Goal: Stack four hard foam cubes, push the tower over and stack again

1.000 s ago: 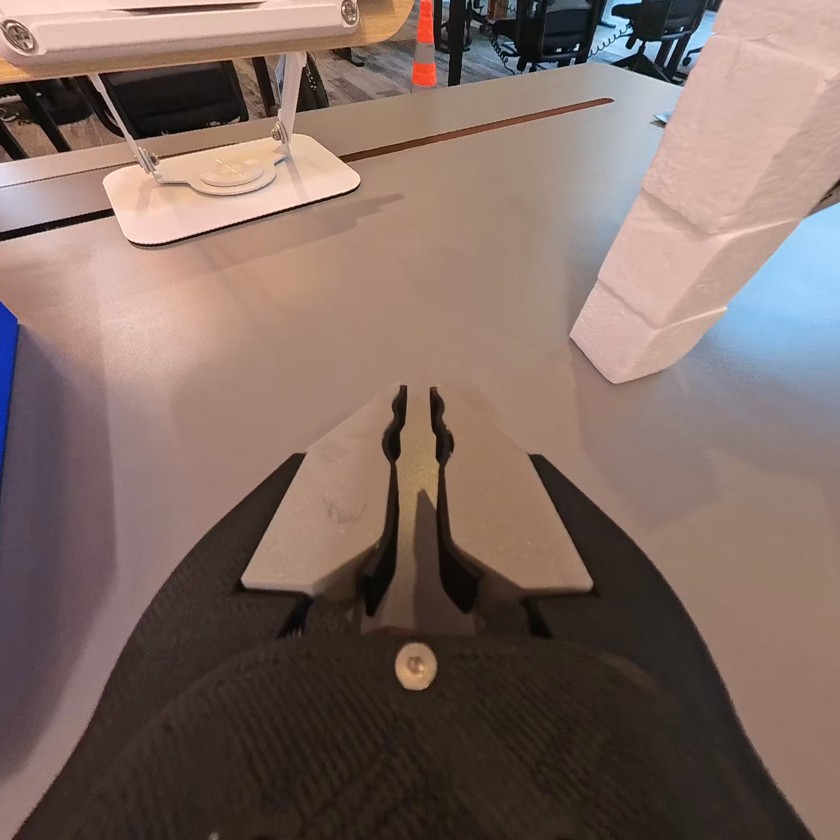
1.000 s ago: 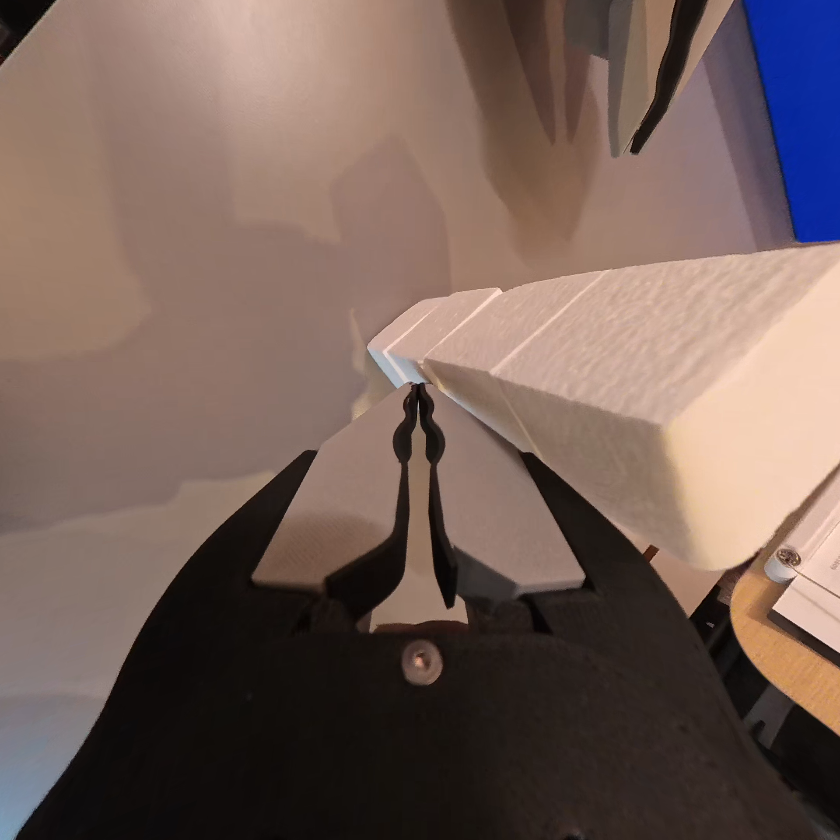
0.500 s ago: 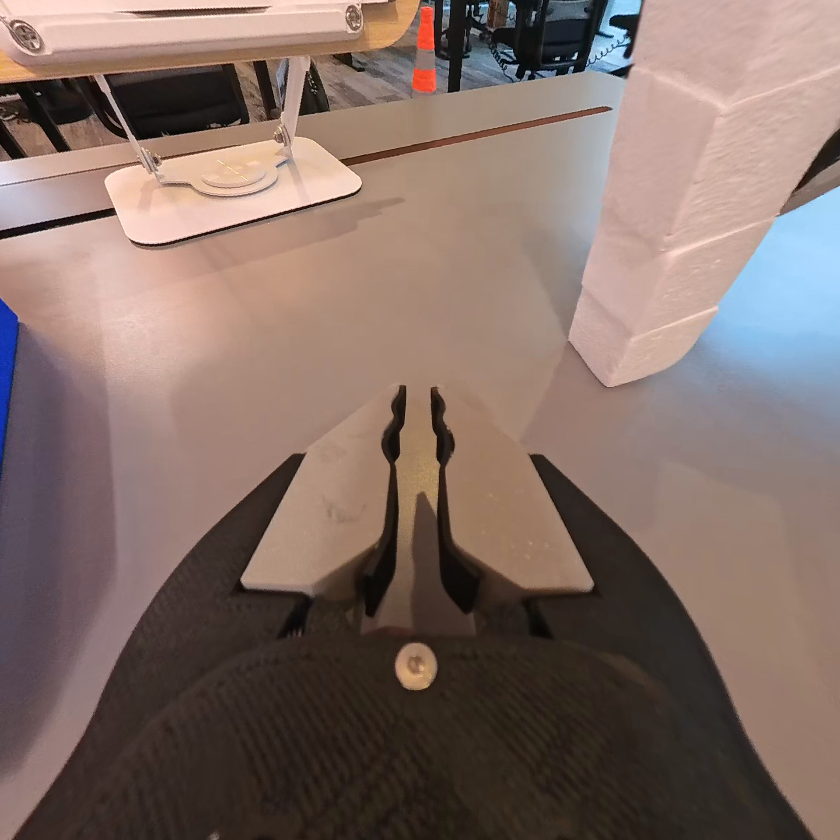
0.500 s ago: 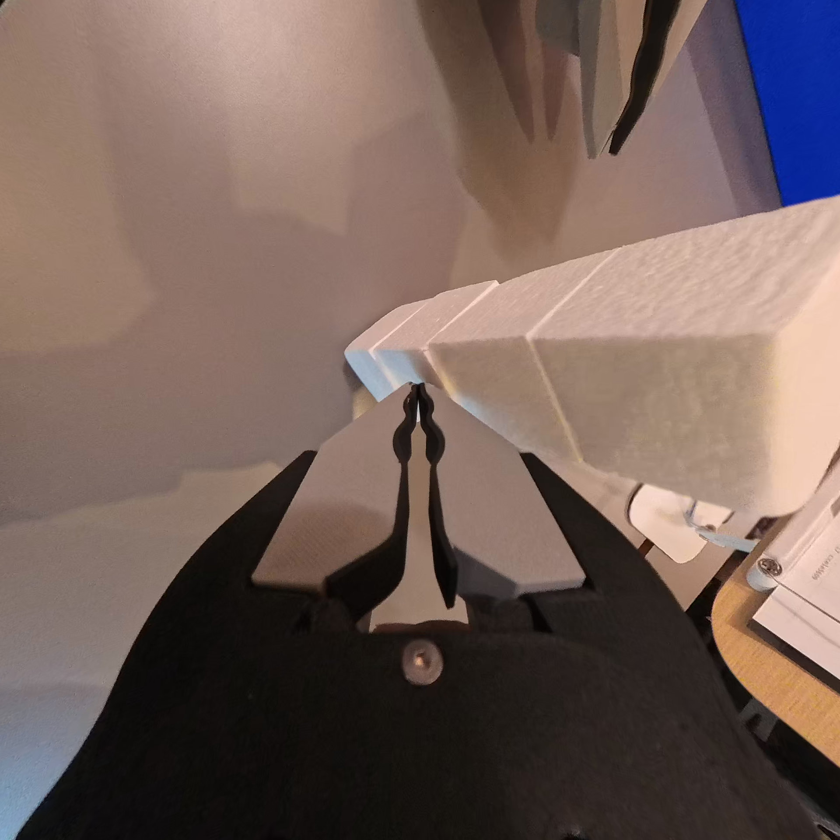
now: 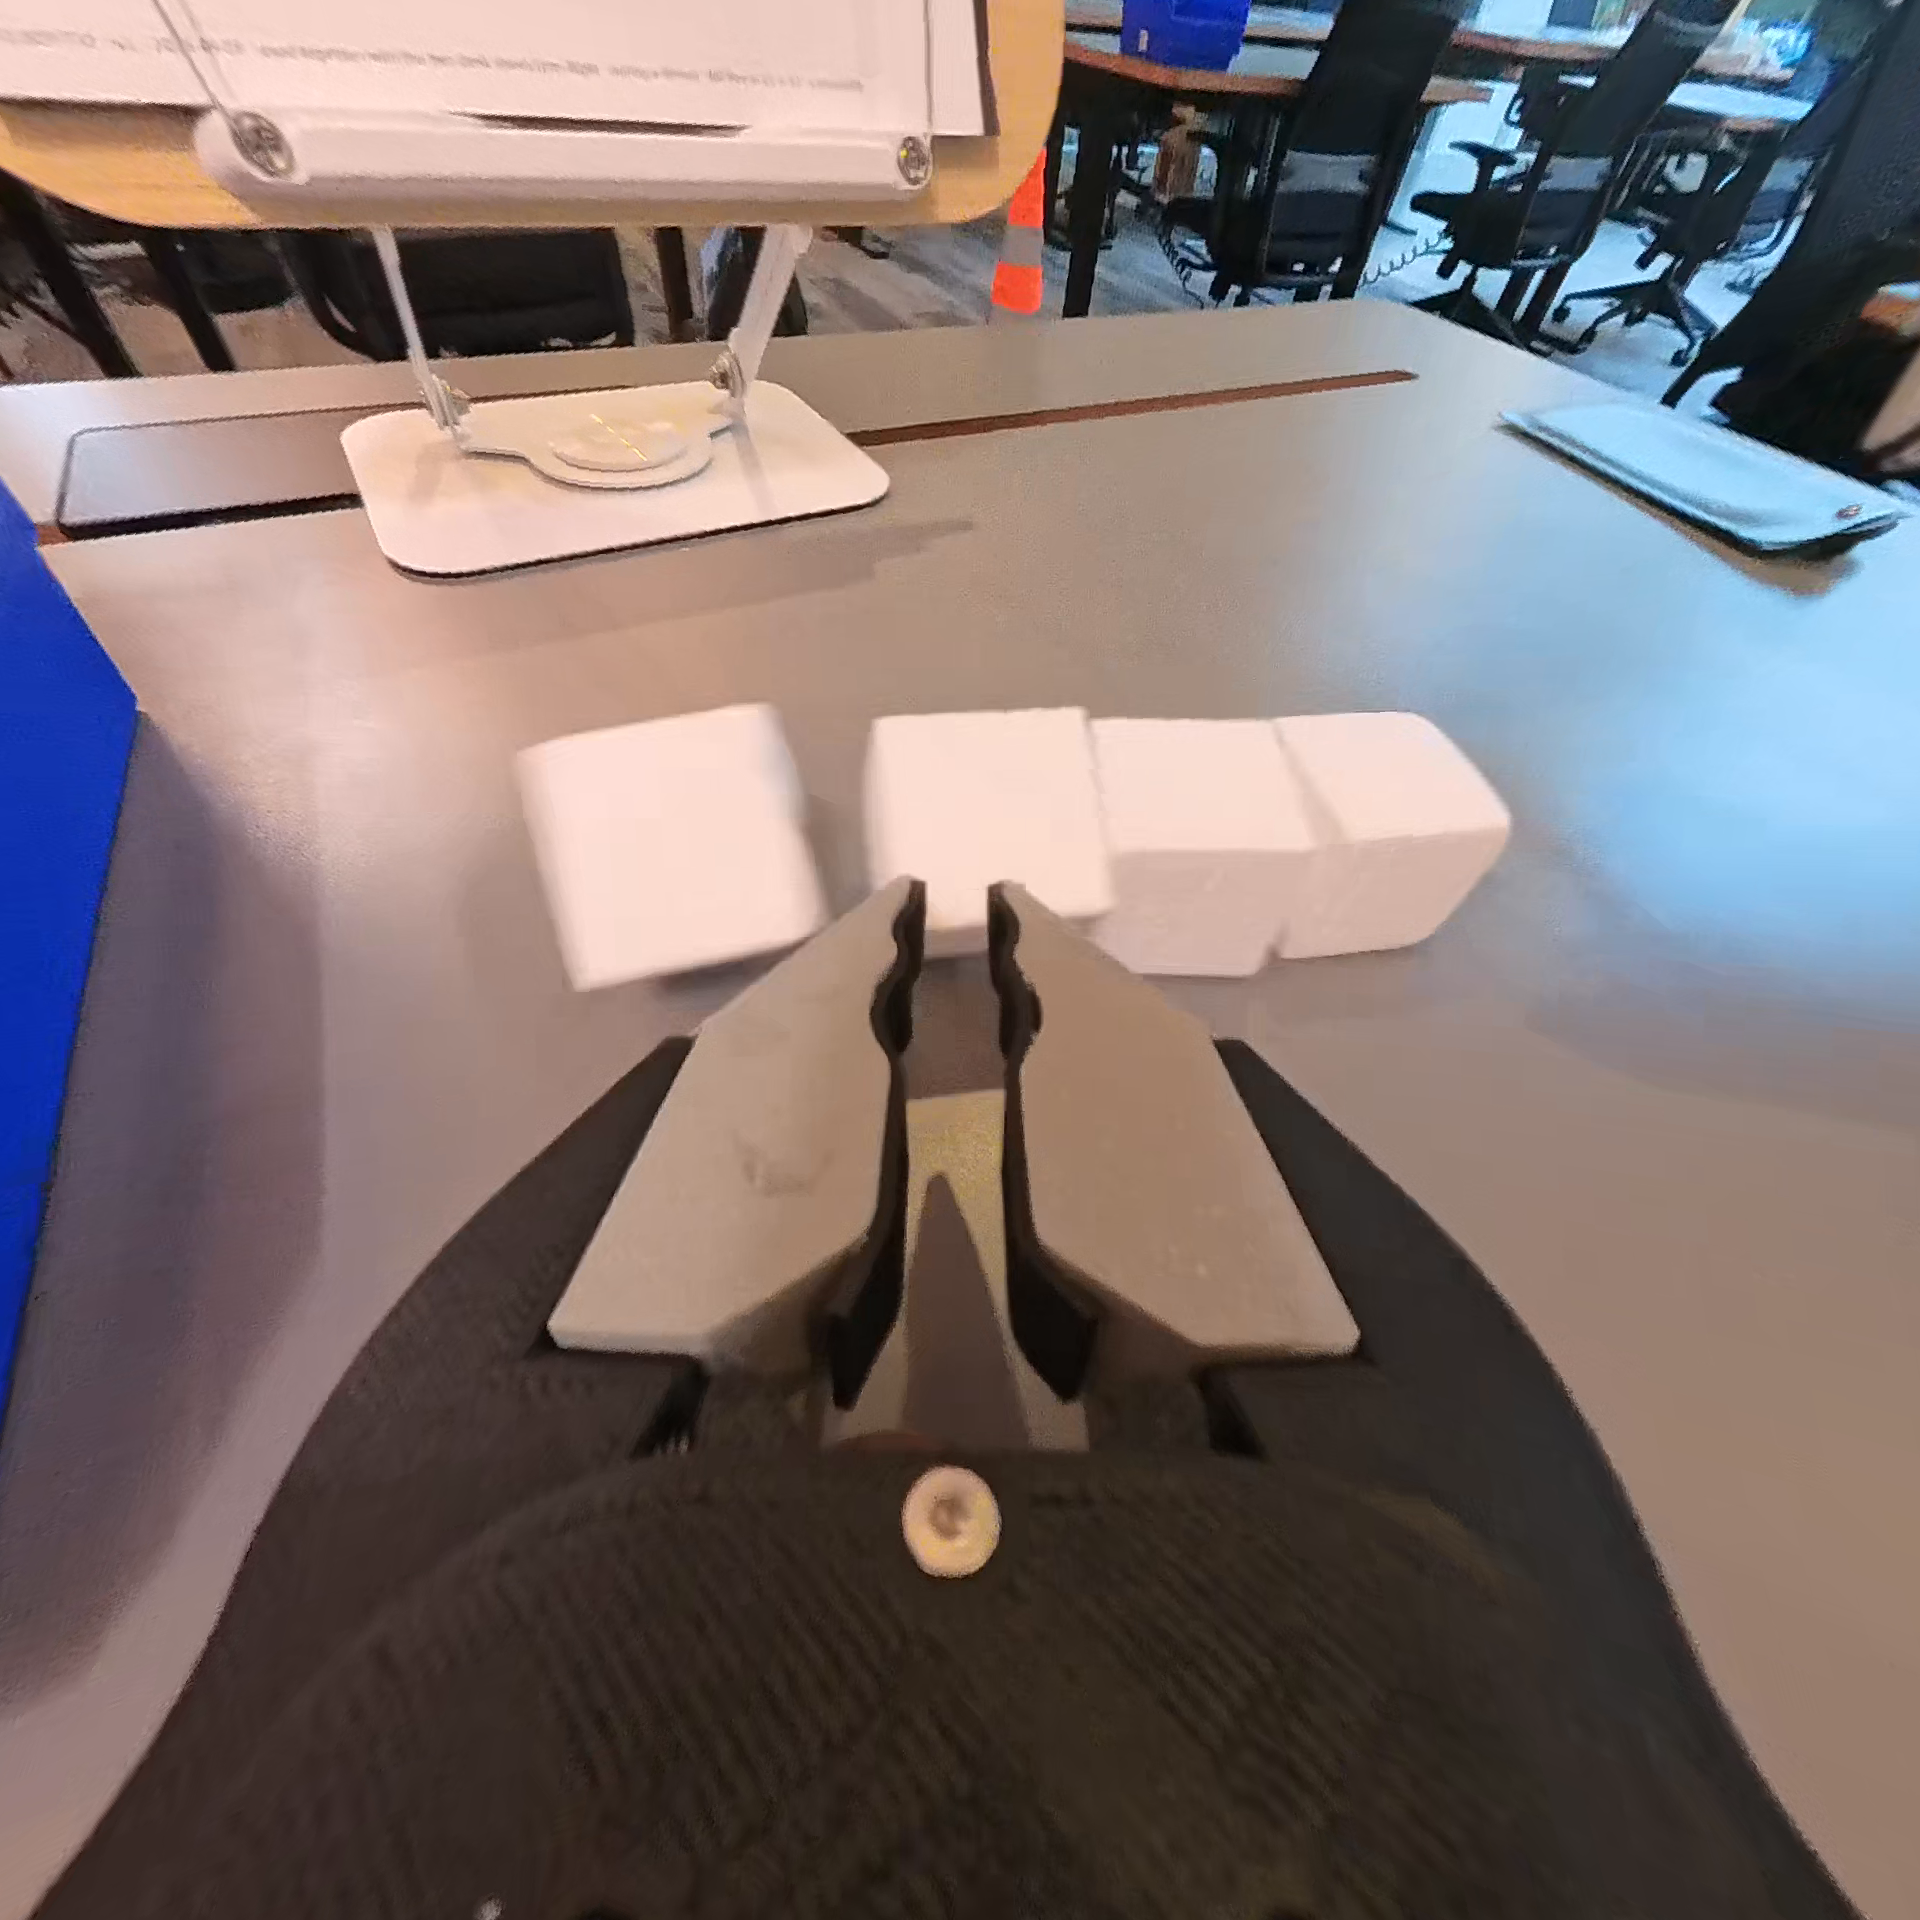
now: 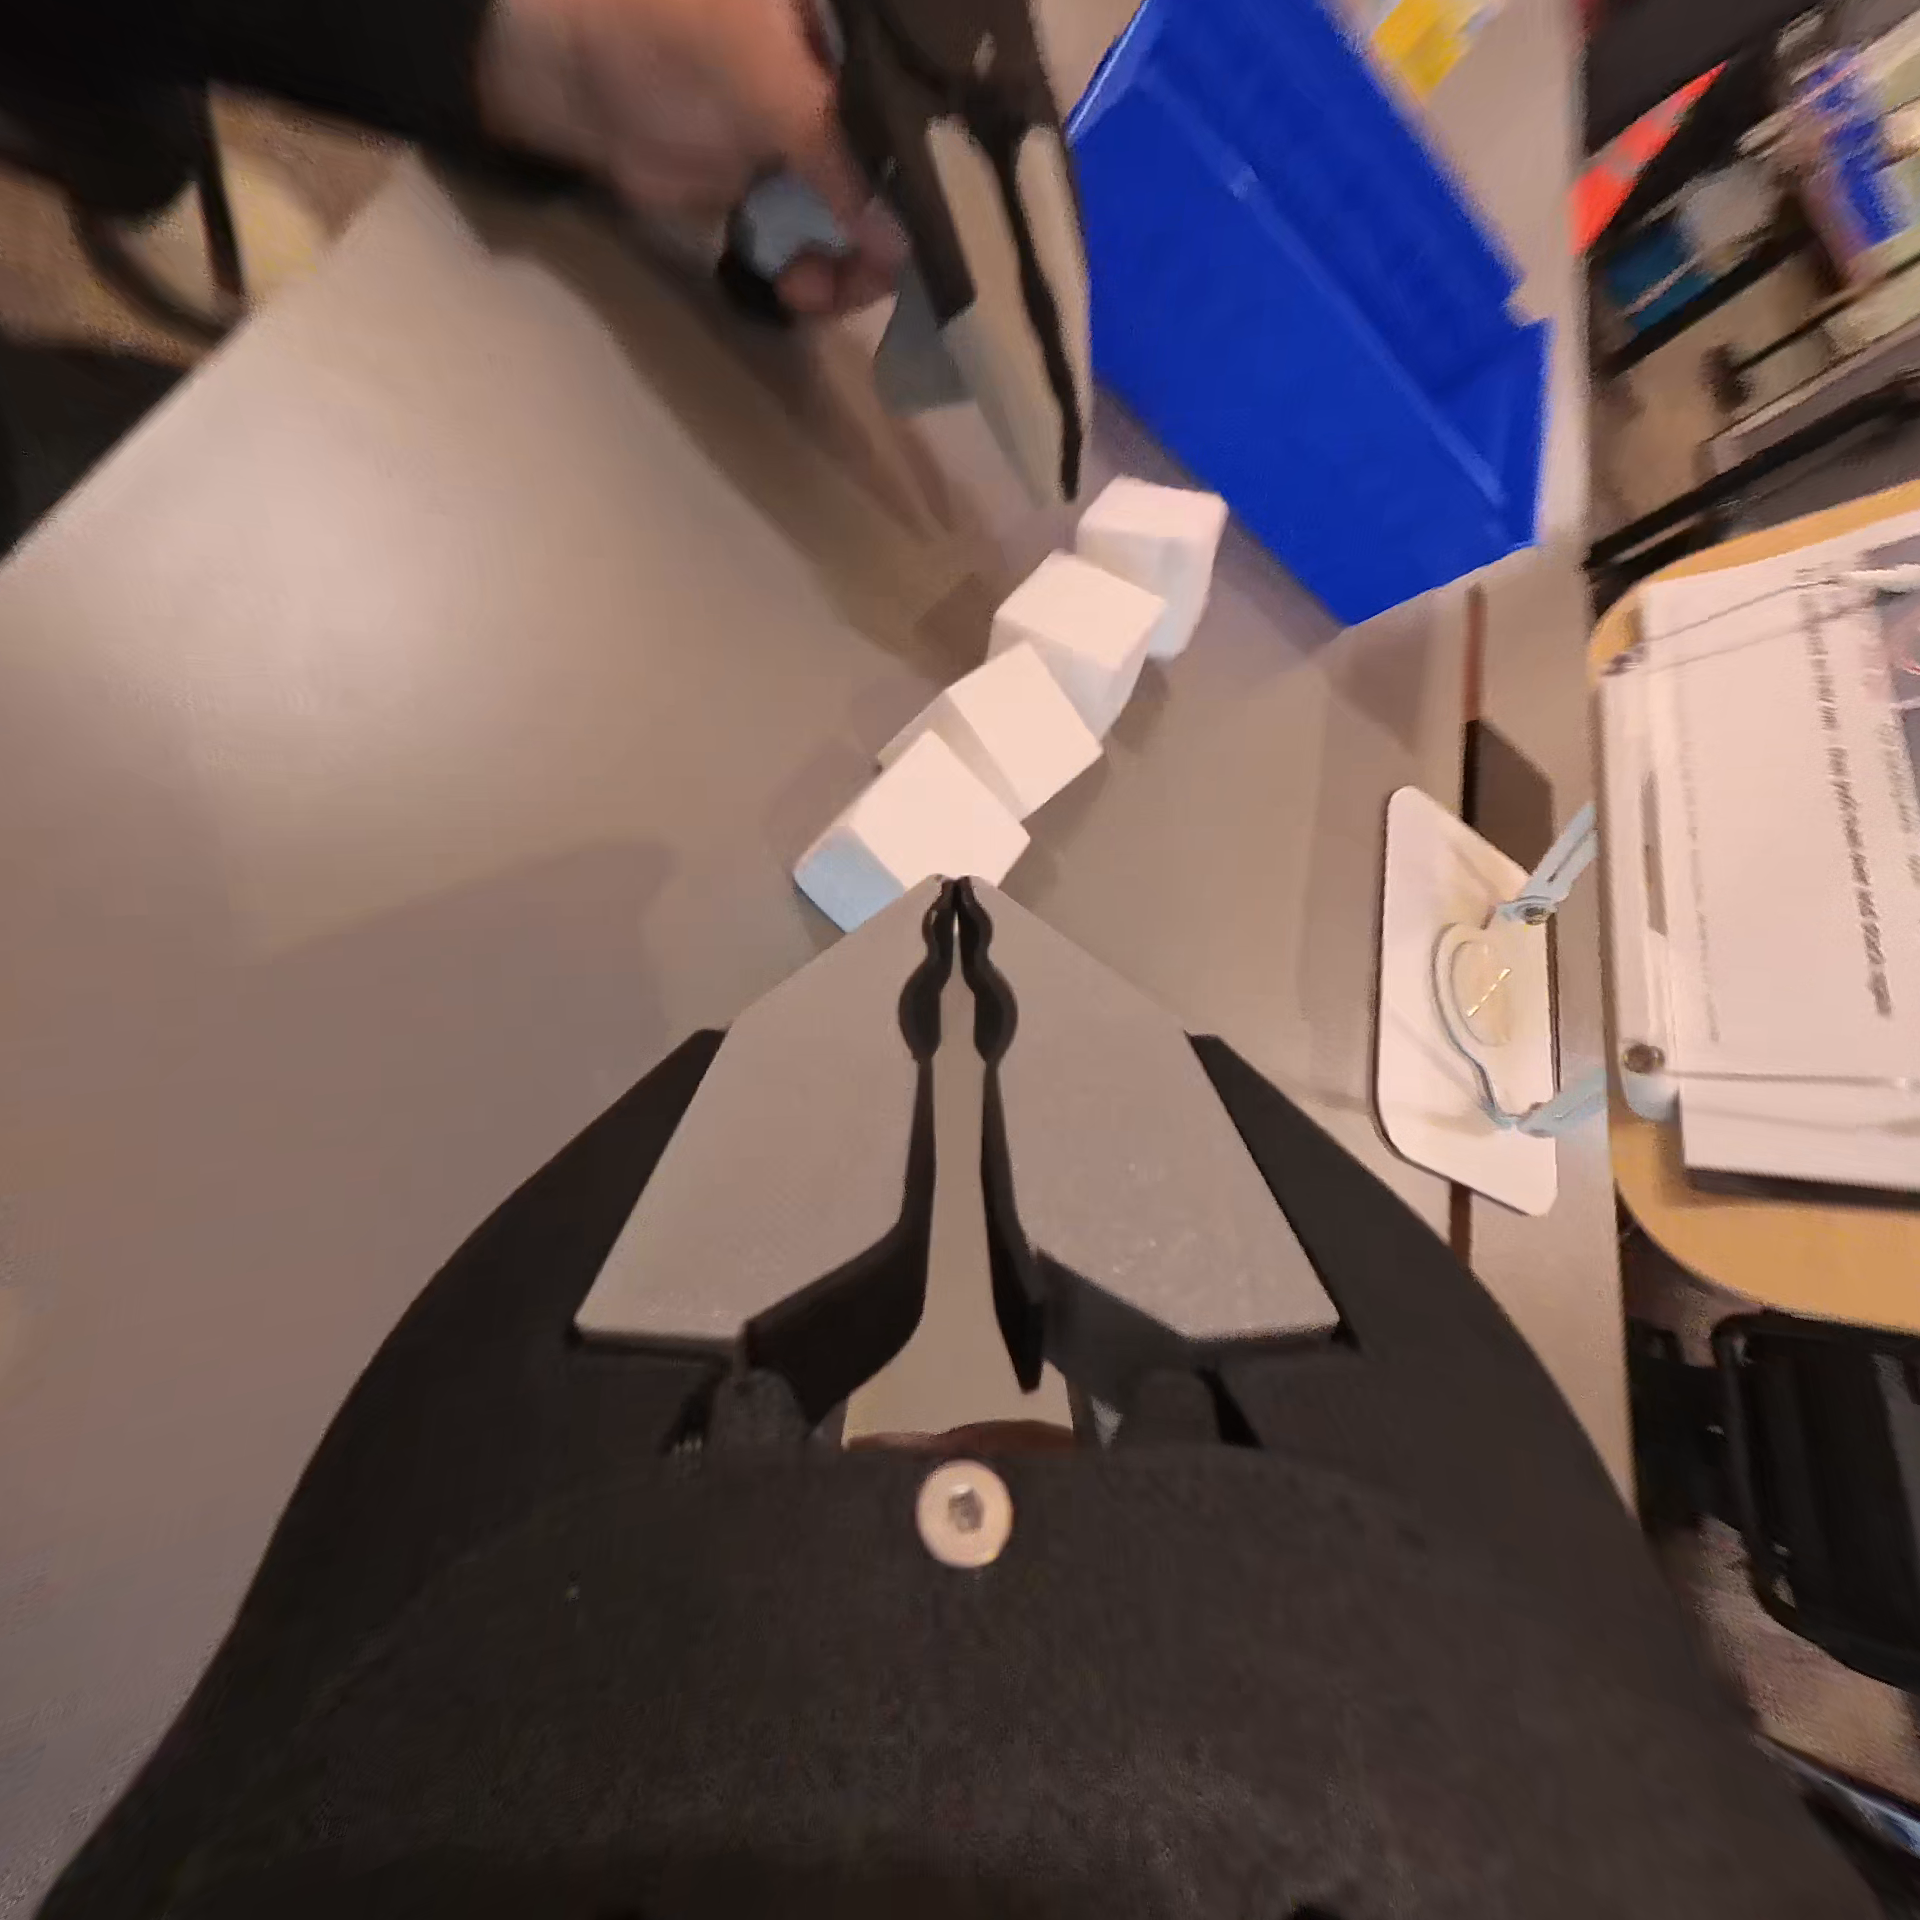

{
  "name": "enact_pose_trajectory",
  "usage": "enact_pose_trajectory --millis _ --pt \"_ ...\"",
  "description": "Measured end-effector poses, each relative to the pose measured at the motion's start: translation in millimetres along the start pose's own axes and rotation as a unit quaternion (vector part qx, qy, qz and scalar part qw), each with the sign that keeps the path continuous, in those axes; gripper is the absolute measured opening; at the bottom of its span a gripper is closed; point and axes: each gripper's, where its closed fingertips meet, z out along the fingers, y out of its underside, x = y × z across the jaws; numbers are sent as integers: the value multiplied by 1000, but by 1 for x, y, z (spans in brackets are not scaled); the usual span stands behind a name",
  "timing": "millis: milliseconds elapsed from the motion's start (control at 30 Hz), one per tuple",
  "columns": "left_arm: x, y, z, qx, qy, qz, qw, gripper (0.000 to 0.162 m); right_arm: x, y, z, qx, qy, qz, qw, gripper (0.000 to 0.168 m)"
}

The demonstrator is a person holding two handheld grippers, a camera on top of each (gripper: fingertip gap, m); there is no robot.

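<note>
Four white foam cubes lie toppled in a row on the grey table [image 5: 1351, 1143]. In the left wrist view three touch: middle-left [image 5: 982, 805], middle-right [image 5: 1195, 831] and right end [image 5: 1392, 821]. The left-end cube [image 5: 665, 842] is blurred and a small gap apart. My left gripper [image 5: 951, 904] is empty, jaws nearly together with a narrow slit, just short of the row. My right gripper [image 6: 954, 883] is shut and empty, tips at the nearest cube [image 6: 914, 831]; the row runs away to the farthest cube [image 6: 1148, 545]. The left gripper [image 6: 1039, 457] shows above that far end.
A blue bin [image 6: 1299, 312] stands past the row's far end and shows at the left edge [image 5: 52, 831]. A white document stand's base [image 5: 613, 478] sits behind the cubes, also in the right wrist view [image 6: 1465, 997]. A grey pouch [image 5: 1694, 488] lies far right. A person's hand [image 6: 665, 104] holds the left gripper.
The leaning tower has fallen over and now lies as a row on the table. Both grippers have pulled back and higher; their jaws have not changed.
</note>
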Motion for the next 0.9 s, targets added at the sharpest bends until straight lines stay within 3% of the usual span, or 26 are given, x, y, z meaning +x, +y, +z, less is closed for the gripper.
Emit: enact_pose_trajectory --millis 33,133,233,433,567,833,900 --pt "0 1 0 -2 5 -7 1000 12 -3 1 -2 31 23 20 999 0" --pt "0 1 0 -1 7 -11 1000 13 -15 16 -6 105 73 90 988 0" --pt "2 2 1 -6 10 -6 1000 15 -23 39 -3 129 98 147 976 0" --pt "5 5 3 -17 13 5 1000 16 -27 39 10 113 98 193 970 1" --pt "6 10 7 -35 10 17 999 17 -48 33 46 62 56 208 975 2" --pt "8 15 11 -54 3 31 998 24 -66 -2 97 53 1 204 978 0" --pt "8 15 12 -56 4 29 998 25 -51 12 108 7 43 215 976 0"
